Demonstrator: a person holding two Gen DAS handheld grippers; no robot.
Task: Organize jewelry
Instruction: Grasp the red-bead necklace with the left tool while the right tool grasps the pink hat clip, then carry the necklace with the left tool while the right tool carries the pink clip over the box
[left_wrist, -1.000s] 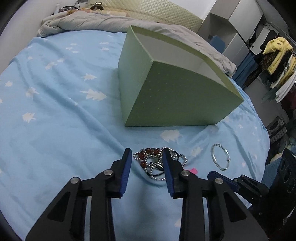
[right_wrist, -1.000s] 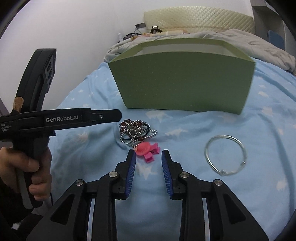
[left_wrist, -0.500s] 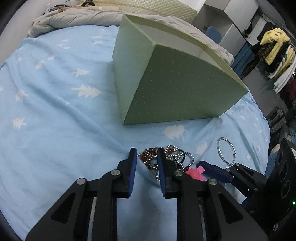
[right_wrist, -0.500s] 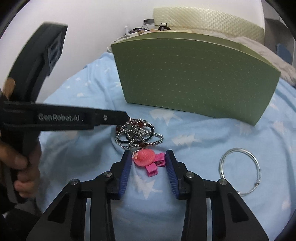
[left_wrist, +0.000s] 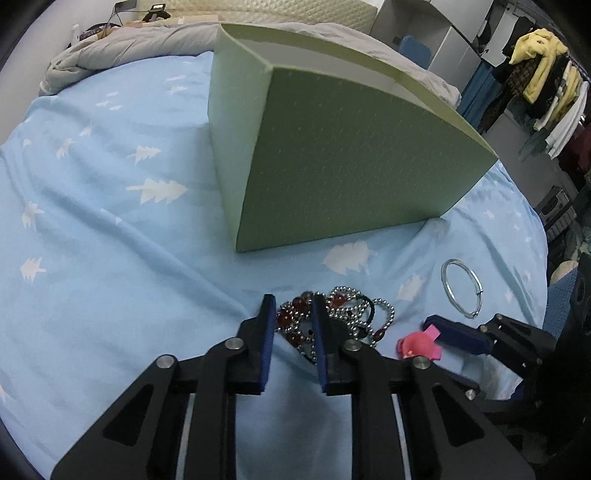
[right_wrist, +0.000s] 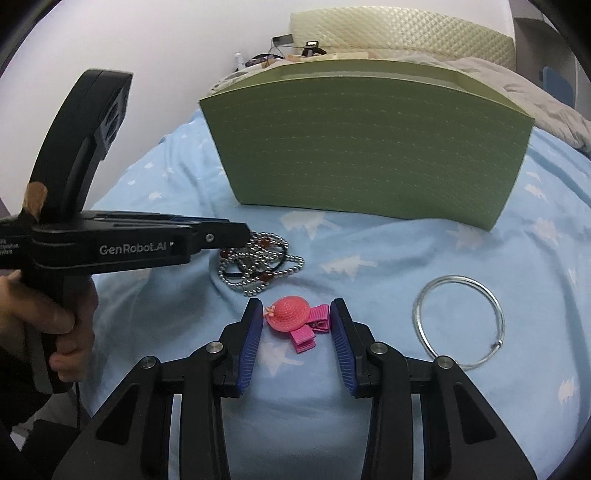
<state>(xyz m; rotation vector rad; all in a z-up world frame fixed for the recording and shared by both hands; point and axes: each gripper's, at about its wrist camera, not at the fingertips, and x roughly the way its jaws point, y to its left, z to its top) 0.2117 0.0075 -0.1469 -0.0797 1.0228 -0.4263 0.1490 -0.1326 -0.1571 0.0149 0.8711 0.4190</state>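
Right wrist: 1 box (right_wrist: 369, 147), 1 bangle (right_wrist: 458, 321), 1 hat clip (right_wrist: 291, 314) betw. parted right gripper (right_wrist: 297, 314); left gripper (left_wrist: 293, 310) closing on bead pile (left_wrist: 343, 314).

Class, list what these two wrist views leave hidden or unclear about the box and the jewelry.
- Green box contents: both views, hidden by its tall walls.
- Bead tangle, left wrist view: partly covered by the left gripper fingers; grip unclear.
- Bead tangle, right wrist view: its left edge is hidden behind the left gripper.

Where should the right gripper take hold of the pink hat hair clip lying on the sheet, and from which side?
Probably across the hat crown of the pink hair clip, coming down from above. It lies flat on the blue sheet, and the round crown is its tallest part; the ribbon tails look too low to pinch. The right gripper already straddles it, pads not touching.
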